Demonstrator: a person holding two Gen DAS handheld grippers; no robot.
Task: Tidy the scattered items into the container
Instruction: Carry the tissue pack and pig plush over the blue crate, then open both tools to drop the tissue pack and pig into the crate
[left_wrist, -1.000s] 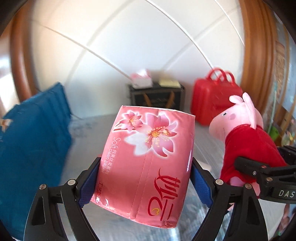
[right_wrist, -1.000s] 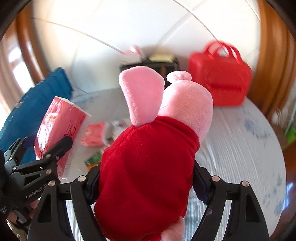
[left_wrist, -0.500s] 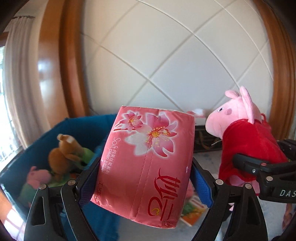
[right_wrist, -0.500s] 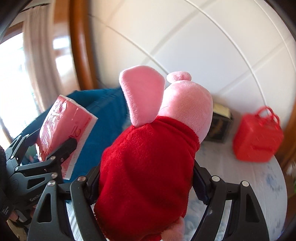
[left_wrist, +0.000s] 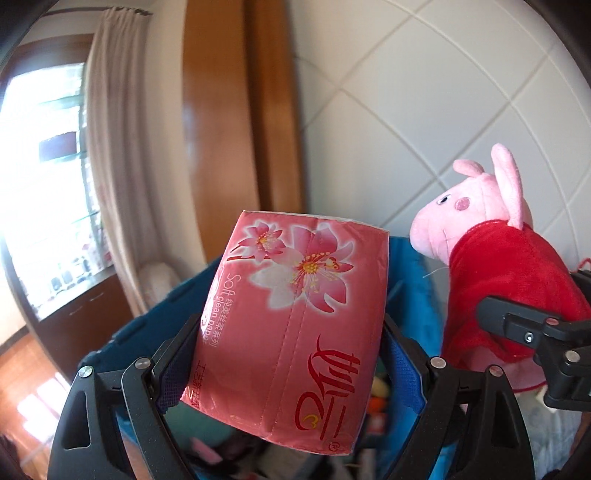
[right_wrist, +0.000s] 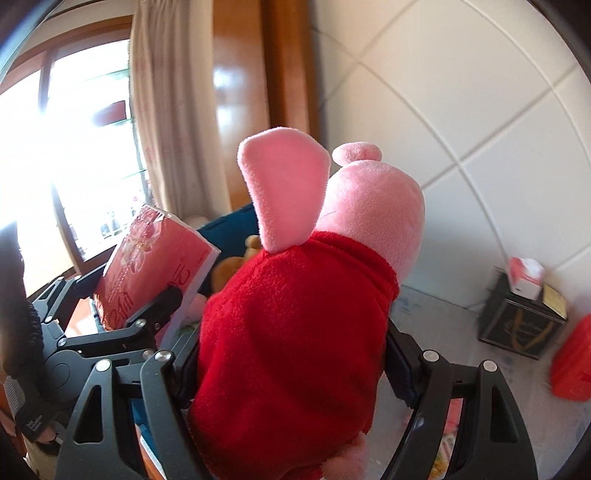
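We are mid-carry with 2 loads: our left gripper (left_wrist: 291, 354) is clenched on the pink tissue pack (left_wrist: 295, 314), our right gripper (right_wrist: 291, 354) on the plush pig (right_wrist: 303, 332), both held aloft at the near rim of the blue container (left_wrist: 147, 317). Next we judge both must clear that rim, then release. The 2 grippers sit close together; inside, other toys already take up room.
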